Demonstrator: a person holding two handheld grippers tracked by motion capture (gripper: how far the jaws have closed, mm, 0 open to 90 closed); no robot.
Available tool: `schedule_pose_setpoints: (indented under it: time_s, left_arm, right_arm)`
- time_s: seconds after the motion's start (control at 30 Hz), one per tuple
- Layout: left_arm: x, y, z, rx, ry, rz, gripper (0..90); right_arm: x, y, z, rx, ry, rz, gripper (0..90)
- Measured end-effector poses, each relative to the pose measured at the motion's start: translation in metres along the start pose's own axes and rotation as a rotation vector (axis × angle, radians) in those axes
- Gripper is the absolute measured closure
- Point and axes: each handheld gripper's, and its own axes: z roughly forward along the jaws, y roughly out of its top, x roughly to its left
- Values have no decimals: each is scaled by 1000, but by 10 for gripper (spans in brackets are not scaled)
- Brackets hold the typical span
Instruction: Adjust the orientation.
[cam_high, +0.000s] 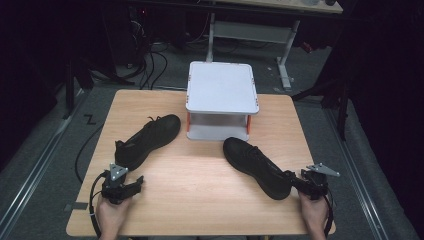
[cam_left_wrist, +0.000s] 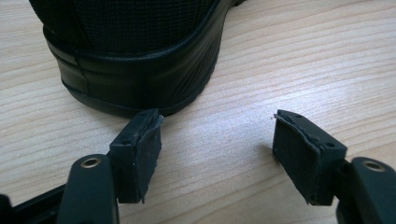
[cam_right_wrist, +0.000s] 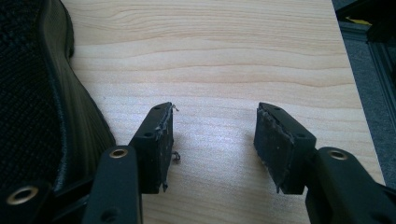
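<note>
Fingers (cam_left_wrist: 140, 154) apart, bare; left shoe (cam_left_wrist: 135, 51) heel just ahead.

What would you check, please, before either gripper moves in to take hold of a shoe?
1. Left gripper jaws open, nothing between them: ok.
2. Right gripper jaws open, nothing between them: ok.
3. Left shoe heel lined up between the left jaws: not ok, it sits off to one side.
4. Right shoe between the right jaws: not ok, it lies beside them.
5. Rack top free: ok.
6. Lower shelf free: cannot tell.
</note>
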Motion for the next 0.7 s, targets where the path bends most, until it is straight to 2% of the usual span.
schedule_pose_setpoints:
  time_s: [0.7]
  left_arm:
    - [0, 0, -1, -4, 5, -5, 343]
  right_arm:
    - [0, 0, 0, 0, 1, 2, 470]
